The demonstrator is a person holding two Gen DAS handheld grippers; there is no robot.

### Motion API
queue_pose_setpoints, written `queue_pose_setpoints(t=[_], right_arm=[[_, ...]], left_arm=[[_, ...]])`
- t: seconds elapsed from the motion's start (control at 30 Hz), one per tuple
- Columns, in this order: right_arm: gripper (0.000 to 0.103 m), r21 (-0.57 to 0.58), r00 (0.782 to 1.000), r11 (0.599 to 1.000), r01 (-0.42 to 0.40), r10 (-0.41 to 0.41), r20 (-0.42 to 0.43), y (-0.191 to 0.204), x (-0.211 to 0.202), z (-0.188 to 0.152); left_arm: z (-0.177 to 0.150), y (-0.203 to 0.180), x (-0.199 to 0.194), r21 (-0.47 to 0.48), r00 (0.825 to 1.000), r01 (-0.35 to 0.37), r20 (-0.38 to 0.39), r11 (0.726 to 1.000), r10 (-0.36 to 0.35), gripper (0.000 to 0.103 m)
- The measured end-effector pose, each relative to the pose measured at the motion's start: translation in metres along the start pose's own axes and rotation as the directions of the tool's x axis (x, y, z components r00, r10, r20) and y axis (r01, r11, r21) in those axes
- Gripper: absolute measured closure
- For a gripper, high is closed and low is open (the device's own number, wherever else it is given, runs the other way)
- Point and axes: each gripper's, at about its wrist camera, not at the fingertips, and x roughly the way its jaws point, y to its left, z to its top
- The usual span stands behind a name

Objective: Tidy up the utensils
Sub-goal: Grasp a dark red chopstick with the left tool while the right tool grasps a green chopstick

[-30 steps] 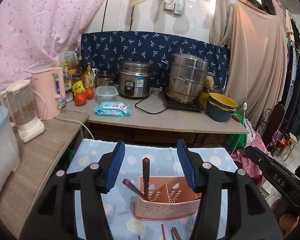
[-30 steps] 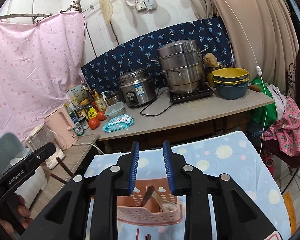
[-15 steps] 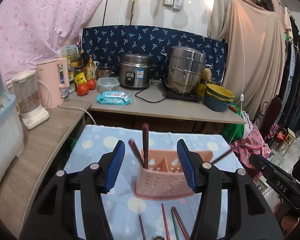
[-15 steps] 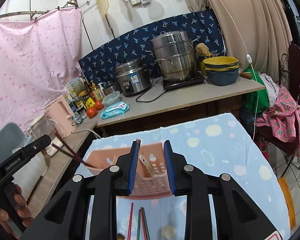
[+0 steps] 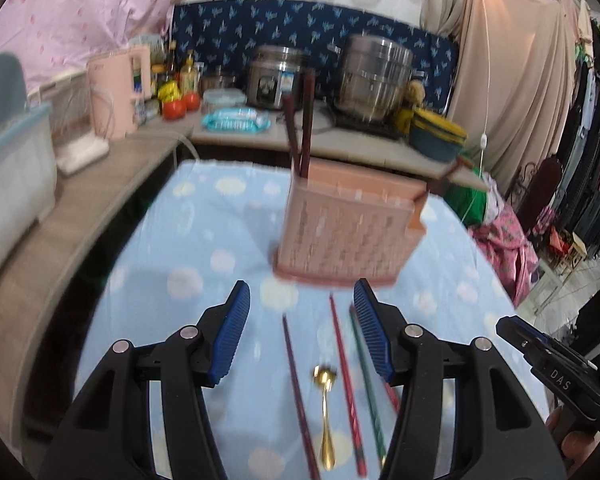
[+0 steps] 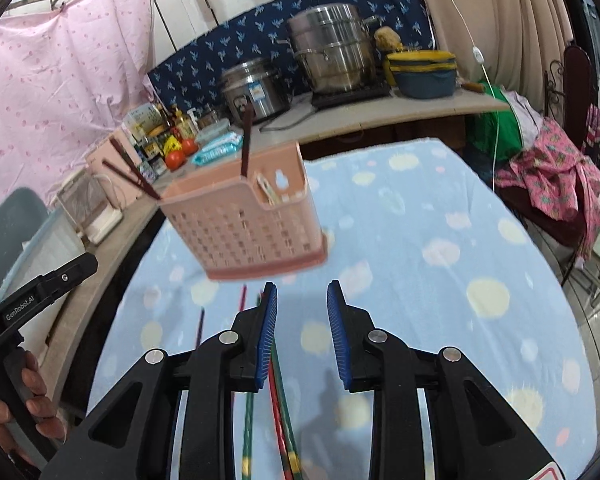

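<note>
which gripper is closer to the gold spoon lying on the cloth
Left. The gold spoon lies on the cloth right between the left gripper jaws. The right gripper sits off to the spoon's right, and its view doesn't show the spoon at all.

1. The utensil holder (image 5: 346, 232) stands on the tablecloth (image 5: 204, 248), in the middle of the table.
2. Two chopsticks (image 5: 300, 124) stand upright in the left compartment of the holder.
3. In front of the holder, several loose chopsticks (image 5: 346, 364) lie side by side on the cloth, pointing toward it.
4. A spoon (image 5: 326, 412) lies between these chopsticks.
5. Behind the table runs a counter (image 5: 340, 146).
6. On the counter, from left to right: tomatoes (image 5: 180, 106), a wipes pack (image 5: 236, 120), a rice cooker (image 5: 278, 76), a steamer pot (image 5: 376, 76), stacked bowls (image 5: 438, 138).
7. A kettle (image 5: 114, 94) stands on the side counter (image 5: 80, 216), left of the table.
</note>
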Motion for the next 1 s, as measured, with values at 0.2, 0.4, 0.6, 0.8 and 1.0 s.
queue_pose_setpoints(t=[0.2, 0.4, 0.6, 0.8, 1.0], right_arm=[[0.077, -0.011, 0.995, 1.000, 0.023, -0.024, -0.096, -0.008, 0.004, -0.049], [0.077, -0.032, 0.985, 0.999, 0.024, -0.029, -0.169, -0.007, 0.007, -0.087], [0.077, -0.058, 0.978, 0.998, 0.013, -0.025, -0.207, 0.001, 0.011, -0.109], [0.077, -0.075, 0.975, 0.997, 0.003, -0.020, -0.222, 0.007, 0.016, -0.117], [0.081, -0.076, 0.970, 0.997, 0.008, -0.027, -0.240, 0.005, 0.022, -0.122]], left_arm=[[-0.049, 0.004, 0.003, -0.013, 0.996, -0.004, -0.086, 1.000, 0.003, 0.052], [-0.090, 0.005, 0.004, -0.019, 0.987, -0.008, -0.161, 1.000, 0.004, 0.052], [-0.126, 0.004, 0.004, -0.013, 0.976, -0.013, -0.218, 1.000, 0.010, 0.052], [-0.143, 0.000, 0.003, -0.003, 0.970, -0.005, -0.242, 1.000, 0.004, 0.052], [-0.145, -0.003, 0.006, 0.003, 0.969, 0.000, -0.246, 1.000, 0.001, 0.052]])
